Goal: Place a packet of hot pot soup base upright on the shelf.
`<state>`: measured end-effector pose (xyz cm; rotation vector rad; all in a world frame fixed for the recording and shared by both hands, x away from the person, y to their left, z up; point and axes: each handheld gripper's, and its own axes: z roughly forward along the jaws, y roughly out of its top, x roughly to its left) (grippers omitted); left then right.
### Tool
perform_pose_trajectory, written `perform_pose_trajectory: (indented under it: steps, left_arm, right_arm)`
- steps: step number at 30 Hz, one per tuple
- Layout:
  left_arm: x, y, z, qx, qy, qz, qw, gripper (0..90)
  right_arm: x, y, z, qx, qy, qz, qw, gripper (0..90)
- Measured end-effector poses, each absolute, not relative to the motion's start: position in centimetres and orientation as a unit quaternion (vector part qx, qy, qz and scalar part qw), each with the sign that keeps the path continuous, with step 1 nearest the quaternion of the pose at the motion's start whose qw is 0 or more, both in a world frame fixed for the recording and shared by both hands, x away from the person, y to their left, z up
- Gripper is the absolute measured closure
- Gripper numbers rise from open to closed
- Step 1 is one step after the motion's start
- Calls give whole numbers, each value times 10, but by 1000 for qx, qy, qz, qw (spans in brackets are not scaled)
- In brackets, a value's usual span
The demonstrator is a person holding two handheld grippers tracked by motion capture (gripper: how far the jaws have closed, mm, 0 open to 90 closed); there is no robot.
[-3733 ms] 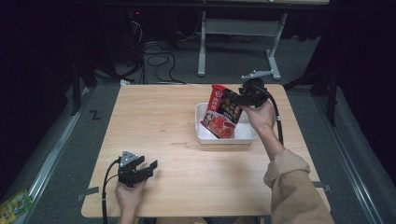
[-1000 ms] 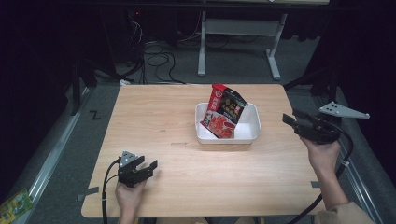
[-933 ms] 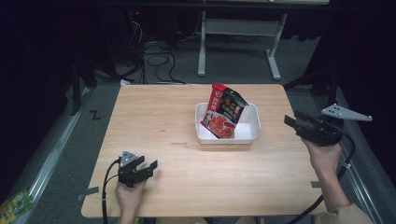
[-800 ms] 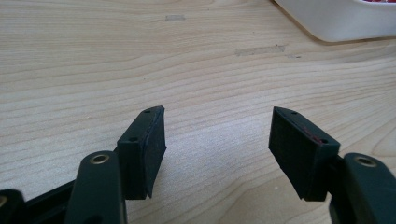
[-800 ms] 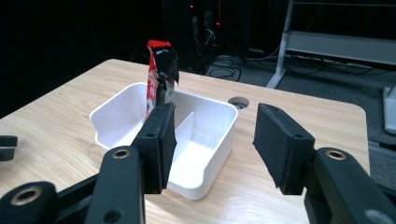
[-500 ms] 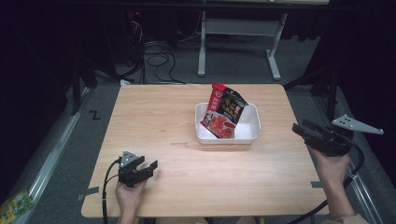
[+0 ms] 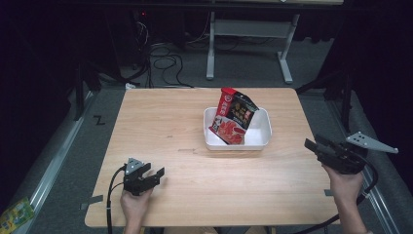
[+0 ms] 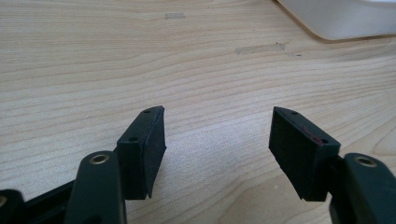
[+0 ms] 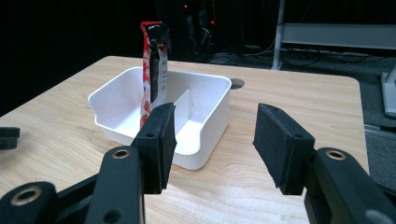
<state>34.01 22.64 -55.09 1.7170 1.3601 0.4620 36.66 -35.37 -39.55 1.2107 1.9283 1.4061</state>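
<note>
With the red snack packet (image 7: 233,117) standing propped in the white bin (image 7: 260,139) at the frame's centre, the right gripper (image 7: 315,146), empty with jaws spread at the right edge, did best retreating clear, like the open, empty left gripper (image 7: 155,175) at lower left.

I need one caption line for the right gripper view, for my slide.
Open right gripper facing a white bin that holds an upright red packet.
</note>
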Motion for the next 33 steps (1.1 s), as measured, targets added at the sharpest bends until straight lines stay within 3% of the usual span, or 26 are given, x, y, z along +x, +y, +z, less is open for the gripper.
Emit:
perform_pose_trajectory:
  steps: [33]
  left_arm:
    - [340, 226, -551, 690, 548, 188, 434, 369]
  right_arm:
    - [361, -323, -458, 444, 726, 489, 191, 491]
